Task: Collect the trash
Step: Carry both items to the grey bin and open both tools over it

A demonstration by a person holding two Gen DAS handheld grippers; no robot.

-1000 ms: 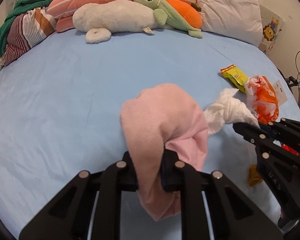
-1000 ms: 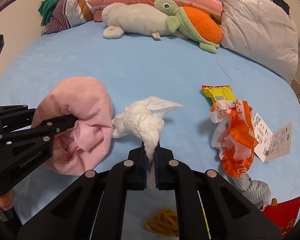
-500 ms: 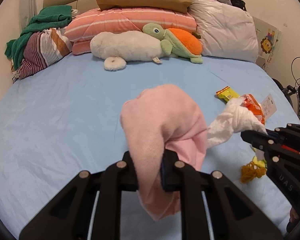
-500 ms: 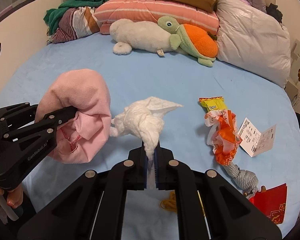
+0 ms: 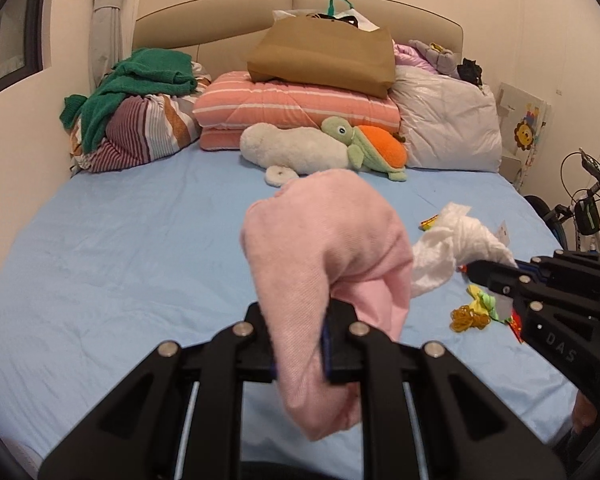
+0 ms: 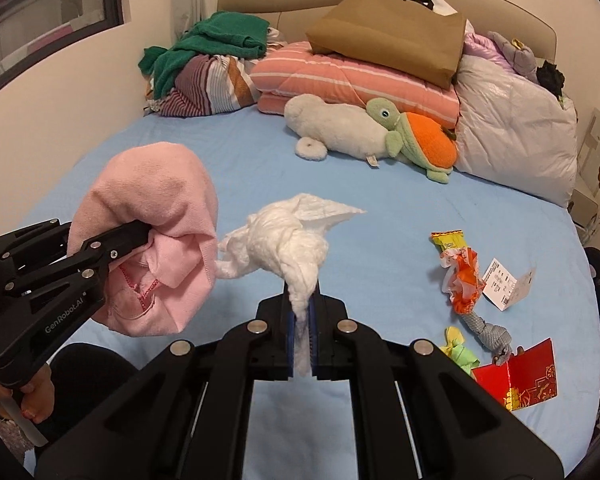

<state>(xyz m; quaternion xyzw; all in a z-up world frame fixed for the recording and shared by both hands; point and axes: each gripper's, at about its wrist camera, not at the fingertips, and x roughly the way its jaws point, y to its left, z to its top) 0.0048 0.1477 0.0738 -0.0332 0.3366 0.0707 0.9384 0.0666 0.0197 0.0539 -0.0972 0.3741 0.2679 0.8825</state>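
The crumpled white tissue wad [image 6: 288, 240] is pinched by its twisted tail between the nearly closed jaws of the right gripper [image 6: 303, 332], and it hangs clear above the blue bed sheet [image 6: 380, 216], its loose end fanning forward. Just to its left, the pink cloth [image 5: 324, 248] bulges out of the left gripper [image 5: 300, 344], whose jaws are clamped on a thick fold of it with the rest drooping below the fingers. Both items look lifted off the bed, so the step in hand seems to be the carry: two pieces picked up and on their way to wherever the trash goes. No bin shows in either view, so the next move likely calls for swinging both grippers away from the bed to a container, keeping each grip firm until the load is over it. More litter waits on the sheet to the right: an orange and white wrapper [image 6: 462, 280] just beside a yellow snack packet [image 6: 448, 240], a paper receipt [image 6: 506, 282], a red envelope [image 6: 516, 380], a green scrap [image 6: 458, 350] and a grey knotted rope [image 6: 488, 330]. Both grippers point forward and downward over the near edge of the bed, side by side, and a hand [image 6: 32, 396] shows at the left gripper's handle.
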